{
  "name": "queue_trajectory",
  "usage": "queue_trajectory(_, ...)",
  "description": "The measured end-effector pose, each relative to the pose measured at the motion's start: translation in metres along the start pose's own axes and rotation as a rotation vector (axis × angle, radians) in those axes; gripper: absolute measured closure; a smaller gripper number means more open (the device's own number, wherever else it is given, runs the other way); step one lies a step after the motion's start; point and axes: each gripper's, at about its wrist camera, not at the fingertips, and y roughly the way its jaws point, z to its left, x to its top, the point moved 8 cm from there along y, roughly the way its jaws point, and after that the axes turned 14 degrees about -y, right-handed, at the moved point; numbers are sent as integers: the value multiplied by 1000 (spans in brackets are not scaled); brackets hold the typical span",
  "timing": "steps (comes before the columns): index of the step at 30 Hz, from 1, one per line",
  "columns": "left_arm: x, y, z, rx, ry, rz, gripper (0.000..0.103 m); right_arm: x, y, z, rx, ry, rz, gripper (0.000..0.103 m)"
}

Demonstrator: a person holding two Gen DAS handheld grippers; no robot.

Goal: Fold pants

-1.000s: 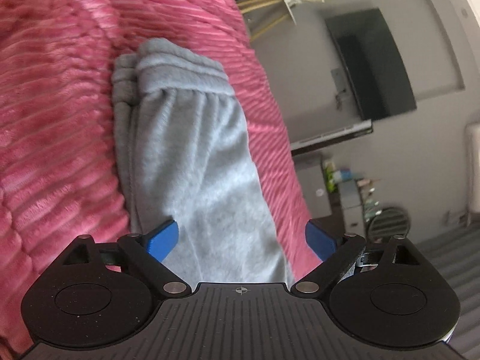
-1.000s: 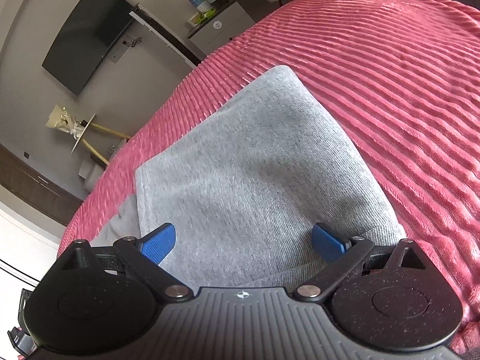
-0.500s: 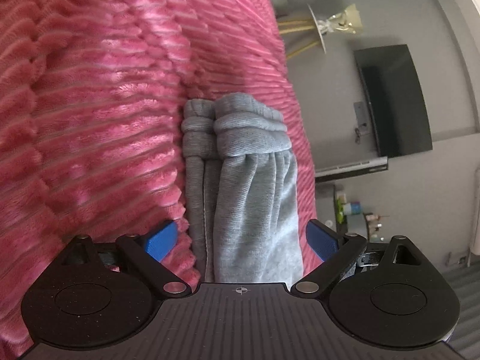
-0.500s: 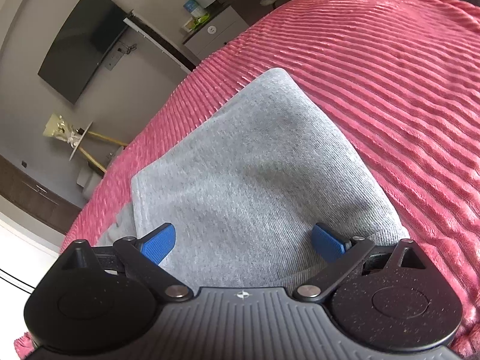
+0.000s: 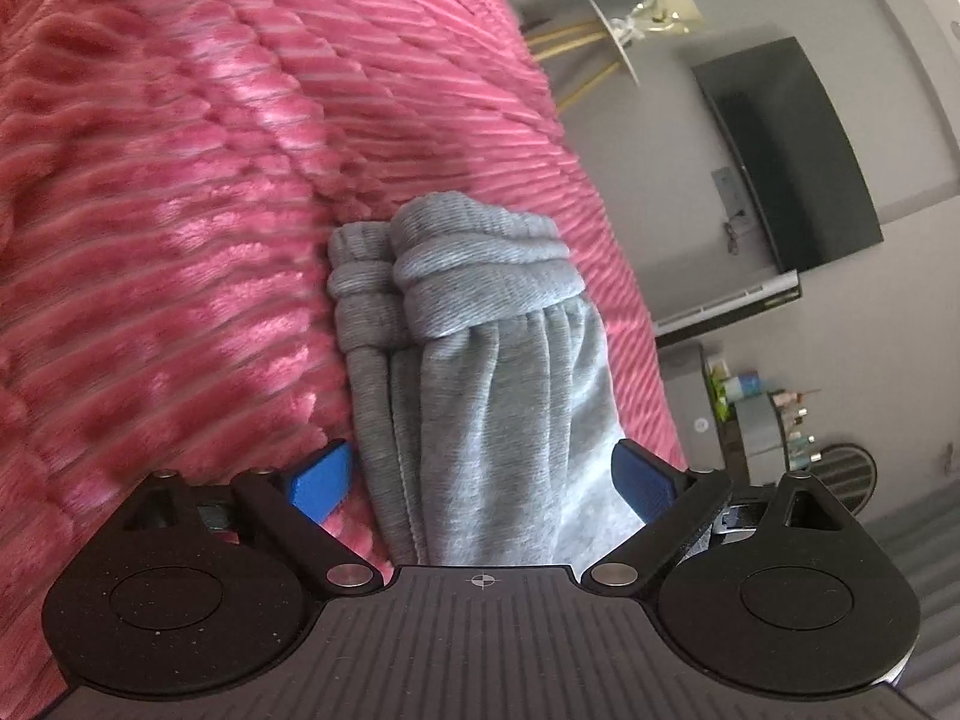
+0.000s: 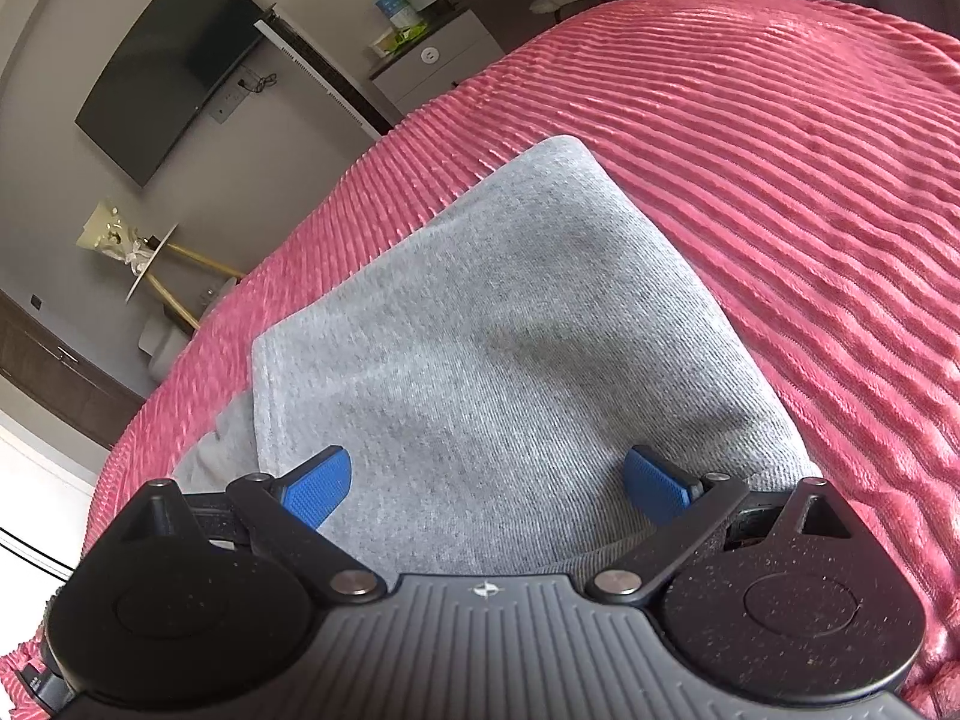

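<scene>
Left gripper (image 5: 483,474): jaws spread wide, holding nothing. Its blue pads (image 5: 321,477) flank the folded grey pants (image 5: 480,372); contact between pad and cloth cannot be determined. The bunched waistband lies at the far end of the pants.

Right gripper (image 6: 483,483): jaws spread wide, empty, positioned over the smooth folded face of the pants (image 6: 498,348).

The pants lie on a ribbed pink blanket (image 6: 810,180). Beyond it: a grey wall with a TV (image 6: 162,60), a cabinet (image 6: 438,54) and a gold-legged stand (image 6: 156,258).
</scene>
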Motion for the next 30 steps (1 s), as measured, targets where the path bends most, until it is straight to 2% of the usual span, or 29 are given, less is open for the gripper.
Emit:
queue_trajectory(7,1,11,-8,6,78,22,7,-1,3,5,-28,-49,9,5)
queue_trajectory(11,2,14,-7,-5,85,30,7,-2,4,6,-34,-57,11,5)
queue_trajectory(14,6,17,-7,-22,78,37,8,-1,4,6,-35,-59,11,5)
queue_trajectory(17,9,14,-5,-77,53,36,10,-1,4,5,-41,-68,13,5)
queue_trajectory(22,20,10,4,-196,-55,56,22,-1,5,7,-51,-83,16,5)
queue_trajectory(24,23,9,9,-220,-88,62,28,-1,5,7,-49,-78,14,5)
queue_trajectory(26,23,11,11,-222,-83,62,36,-1,6,7,-46,-73,12,5)
queue_trajectory(30,22,15,10,-188,-46,57,38,-1,6,7,-45,-72,11,5)
